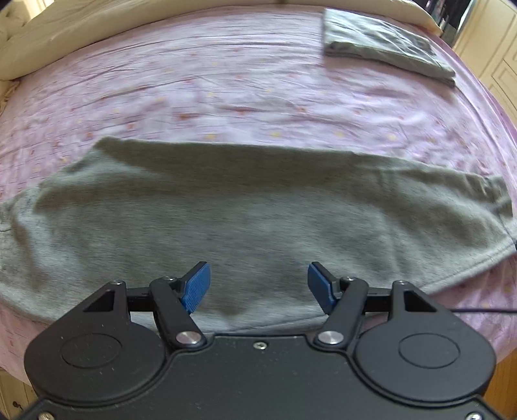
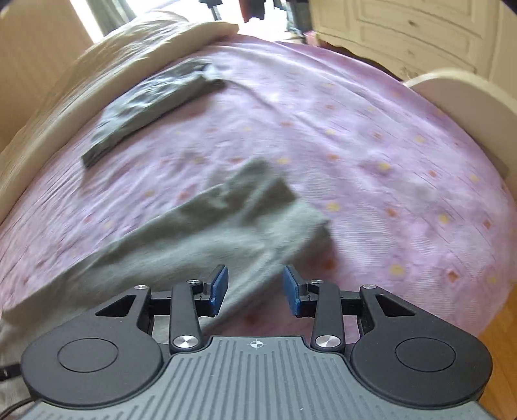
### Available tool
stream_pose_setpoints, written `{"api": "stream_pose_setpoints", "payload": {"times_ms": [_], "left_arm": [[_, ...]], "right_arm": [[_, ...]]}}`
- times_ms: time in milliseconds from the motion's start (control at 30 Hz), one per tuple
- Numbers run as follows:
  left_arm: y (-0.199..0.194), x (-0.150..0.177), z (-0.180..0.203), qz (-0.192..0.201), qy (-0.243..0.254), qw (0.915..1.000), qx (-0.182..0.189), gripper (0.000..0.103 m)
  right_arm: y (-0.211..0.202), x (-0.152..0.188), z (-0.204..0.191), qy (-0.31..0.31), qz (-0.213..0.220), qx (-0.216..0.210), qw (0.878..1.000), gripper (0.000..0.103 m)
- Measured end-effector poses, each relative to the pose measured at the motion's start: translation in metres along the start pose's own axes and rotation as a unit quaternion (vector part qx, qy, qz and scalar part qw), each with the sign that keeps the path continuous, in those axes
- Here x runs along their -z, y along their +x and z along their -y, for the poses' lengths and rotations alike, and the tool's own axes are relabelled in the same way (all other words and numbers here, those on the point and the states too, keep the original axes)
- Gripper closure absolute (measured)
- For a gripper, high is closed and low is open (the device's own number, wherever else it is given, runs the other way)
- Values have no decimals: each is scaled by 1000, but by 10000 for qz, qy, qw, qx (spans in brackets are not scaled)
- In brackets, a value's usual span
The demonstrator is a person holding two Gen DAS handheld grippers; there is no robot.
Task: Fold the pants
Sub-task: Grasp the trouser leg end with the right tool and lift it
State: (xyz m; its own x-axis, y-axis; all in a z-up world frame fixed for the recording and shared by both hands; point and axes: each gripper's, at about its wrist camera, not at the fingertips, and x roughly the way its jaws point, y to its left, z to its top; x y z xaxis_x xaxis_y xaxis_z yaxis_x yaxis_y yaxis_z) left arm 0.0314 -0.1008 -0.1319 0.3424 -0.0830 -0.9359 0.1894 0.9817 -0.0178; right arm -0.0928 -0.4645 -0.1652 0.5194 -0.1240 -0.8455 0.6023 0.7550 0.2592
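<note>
Grey pants (image 1: 245,223) lie flat across the near part of a pink bed sheet (image 1: 226,84), lengthwise from left to right. My left gripper (image 1: 258,287) is open, its blue pads (image 1: 197,286) over the pants' near edge, holding nothing. In the right wrist view the pants' leg end (image 2: 226,219) lies on the sheet (image 2: 371,145), partly lifted and blurred. My right gripper (image 2: 255,289) is open just in front of that leg end, with nothing between its pads (image 2: 218,289).
A folded grey garment (image 1: 384,42) lies at the far right of the bed, also in the right wrist view (image 2: 155,100). A cream duvet (image 1: 97,29) runs along the far side. A white footboard (image 2: 468,100), cabinets (image 2: 420,26) and wood floor (image 2: 497,332) lie to the right.
</note>
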Motion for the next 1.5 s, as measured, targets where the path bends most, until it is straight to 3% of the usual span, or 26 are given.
{"api": "stream_pose_setpoints", "payload": {"times_ms": [233,467,533,633,667,900,1100,1167,1267,1333,1433,1500], "left_arm": [[-2,0,27,-70,159,9996,-211,35],[4,-9,25,-206,30,9990,-398,35],[8,-14,28,-227,6,9990,-389,35],[18,-25,36,-275,-48,9992,-293,35],[22,-30,40,-288,-87,9993,-234,35],[58,-74,70,-255,-259,9993,11,35],[103,-98,89,-593,-322,9977,-20,35],[115,-102,89,-683,-399,9968,-84,30],[115,-107,85,-630,-570,9964,-27,29],[105,-107,82,-541,-616,9966,-13,35],[80,-92,82,-281,-535,9982,13,35],[68,-77,82,-333,-421,9985,88,35]], "right_arm": [[38,-11,45,1000,-409,-293,9937,60],[56,-22,44,1128,-405,-593,9910,58],[60,-27,43,1023,-444,-682,9914,58],[61,-33,40,764,-581,-697,9929,85],[61,-35,38,678,-629,-787,9926,89],[32,-52,13,-148,-410,-1040,9936,90],[13,-65,2,-423,-311,-1302,9901,90],[8,-67,-2,-527,-283,-1348,9891,90],[3,-69,-5,-631,-240,-1423,9875,90],[2,-69,-6,-684,-234,-1448,9868,90],[3,-69,-8,-768,-252,-1444,9862,90],[2,-69,-7,-755,-252,-1442,9863,90]]}}
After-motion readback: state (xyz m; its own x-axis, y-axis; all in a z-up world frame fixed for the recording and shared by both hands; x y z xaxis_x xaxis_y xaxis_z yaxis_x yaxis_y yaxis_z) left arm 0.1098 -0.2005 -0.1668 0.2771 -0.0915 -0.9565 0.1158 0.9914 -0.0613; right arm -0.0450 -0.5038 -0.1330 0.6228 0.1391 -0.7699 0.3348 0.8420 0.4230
